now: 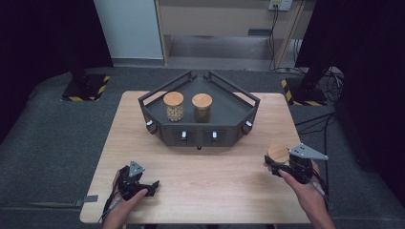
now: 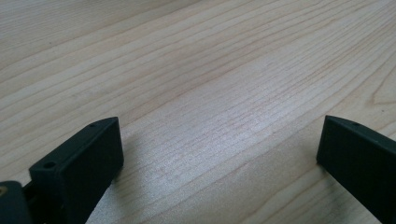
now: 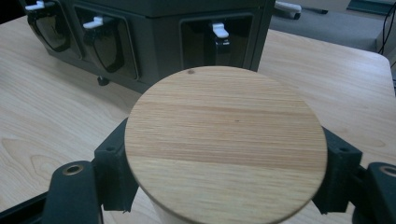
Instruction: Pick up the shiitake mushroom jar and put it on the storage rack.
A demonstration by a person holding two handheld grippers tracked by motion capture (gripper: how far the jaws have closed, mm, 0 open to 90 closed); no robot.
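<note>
At the table's right front edge, the right gripper is clamped on a wooden-lidded jar, jaws against both sides below the lid. Its lid hides the contents. Left gripper rests wide open on bare table, holding nothing. No legible writing.

High view overhead; gripper views skim the table

Overhead light, table bright, surroundings dark; soft glare on wood; close lid slightly blurred.
</note>
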